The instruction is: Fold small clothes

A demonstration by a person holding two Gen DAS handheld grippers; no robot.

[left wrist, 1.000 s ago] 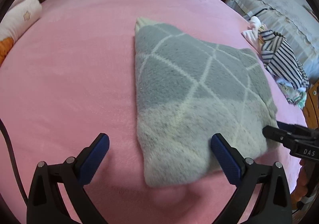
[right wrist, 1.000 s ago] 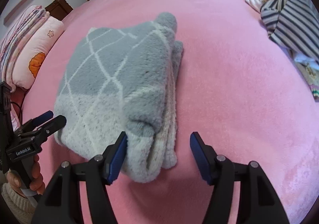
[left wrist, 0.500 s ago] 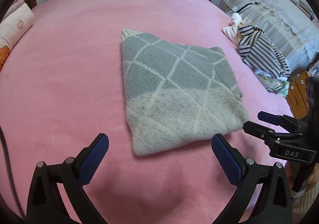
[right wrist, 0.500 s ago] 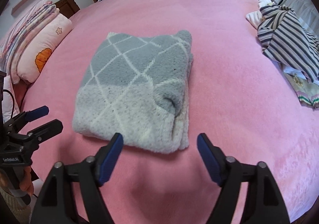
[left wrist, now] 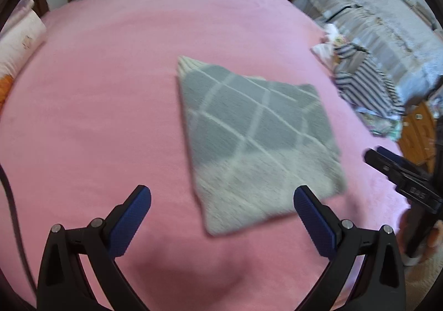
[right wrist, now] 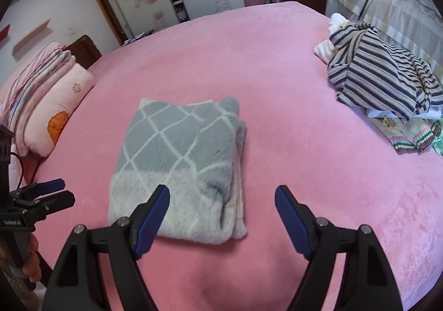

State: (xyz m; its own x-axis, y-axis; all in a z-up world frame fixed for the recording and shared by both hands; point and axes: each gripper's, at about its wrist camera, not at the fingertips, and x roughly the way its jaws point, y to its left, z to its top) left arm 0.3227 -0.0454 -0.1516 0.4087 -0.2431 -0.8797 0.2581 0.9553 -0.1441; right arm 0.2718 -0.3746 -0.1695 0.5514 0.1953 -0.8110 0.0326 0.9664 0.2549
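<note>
Left wrist view, nearest zone: my left gripper [left wrist: 221, 208] hangs over the pink bed [left wrist: 110, 89] with its jaws spread wide and nothing between them; the blue pads [left wrist: 130, 219] frame the near corner of the folded garment without touching it. At the right edge my right gripper [left wrist: 398, 170] reaches in, clear of the cloth. Middle zone: the folded grey sweater [left wrist: 254, 139] lies flat on the bed, a rough square turned corner-on, darker grey with a white diamond lattice at its far part and paler grey at its near part; its outline is blurred in this view. Far zone: a heap of striped clothes [left wrist: 365, 84] sits well apart to the right near the bed edge, and a pillow [left wrist: 19, 42] lies at the left edge.

Right wrist view, nearest zone: my right gripper [right wrist: 221, 214] likewise has its jaws wide apart and empty, the left pad [right wrist: 152, 217] overlapping the sweater's [right wrist: 180, 161] near edge in the picture; contact cannot be judged. My left gripper [right wrist: 41, 200] shows at the left border, a hand [right wrist: 30, 264] on its handle below. Middle zone: the sweater's stacked layers show along its right side. Far zone: striped clothes [right wrist: 379, 73] at right, pillow [right wrist: 55, 114] and folded bedding [right wrist: 36, 70] at left.
</note>
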